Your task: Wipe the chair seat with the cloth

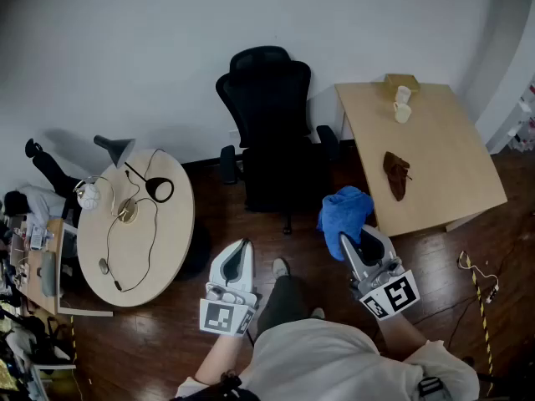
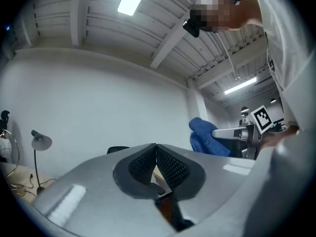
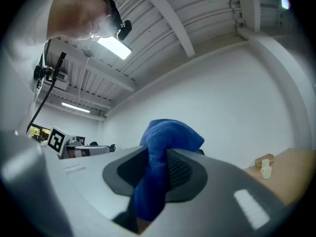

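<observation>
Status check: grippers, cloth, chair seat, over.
Left gripper shut, empty. Right gripper shut on blue cloth, short of the chair seat. Seat bare, nothing seen in the way.

Chair btwn table (on left) & desk w/ cups at back.

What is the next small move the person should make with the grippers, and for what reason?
Probably move the right gripper forward and to the left, then lower the blue cloth onto the chair seat. Its jaws are shut on the cloth, which is held to the right of the chair and is not yet on the seat. The left gripper is shut and empty, so it can wait.
</observation>
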Demonstrator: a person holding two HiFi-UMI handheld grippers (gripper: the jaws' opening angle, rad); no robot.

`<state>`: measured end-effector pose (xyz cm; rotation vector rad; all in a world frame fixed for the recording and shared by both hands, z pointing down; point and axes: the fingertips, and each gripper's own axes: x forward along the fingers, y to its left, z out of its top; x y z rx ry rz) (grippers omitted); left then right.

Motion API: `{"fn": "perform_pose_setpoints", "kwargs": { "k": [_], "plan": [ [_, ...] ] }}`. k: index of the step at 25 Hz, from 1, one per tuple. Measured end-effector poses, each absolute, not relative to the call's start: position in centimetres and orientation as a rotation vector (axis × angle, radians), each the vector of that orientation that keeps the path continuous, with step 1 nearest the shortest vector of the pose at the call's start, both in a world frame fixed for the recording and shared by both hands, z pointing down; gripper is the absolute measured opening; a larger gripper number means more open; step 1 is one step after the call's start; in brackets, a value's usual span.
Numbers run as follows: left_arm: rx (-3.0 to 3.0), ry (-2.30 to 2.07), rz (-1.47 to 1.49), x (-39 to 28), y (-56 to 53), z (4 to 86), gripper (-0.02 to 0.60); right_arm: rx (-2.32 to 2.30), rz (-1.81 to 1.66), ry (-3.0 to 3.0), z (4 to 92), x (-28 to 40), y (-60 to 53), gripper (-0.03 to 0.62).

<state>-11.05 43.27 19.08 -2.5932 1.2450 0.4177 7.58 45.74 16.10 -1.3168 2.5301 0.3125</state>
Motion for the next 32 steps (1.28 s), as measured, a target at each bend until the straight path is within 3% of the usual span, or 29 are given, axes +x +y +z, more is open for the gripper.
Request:
{"fn": "perform_pose_setpoints", "kwargs": {
  "k": [23,28,32],
  "plan": [
    [-2.669,1.191,0.409,-13.5,-2.9,15.3,0.0,-1.498,0.231,2.501,12.3,6.6,-0.2,0.098],
    [-2.721,1.254,0.153,-10.5,-12.7,22.5,0.0,-1.493,0.118,2.529,17.6,9.8,-11.0,0.098],
    [-2.736,1.359,0.229,-8.1,-21.7,28.5,0.0,-1.492,-0.077,2.582,25.1,12.0,-21.1,0.098]
  ]
}}
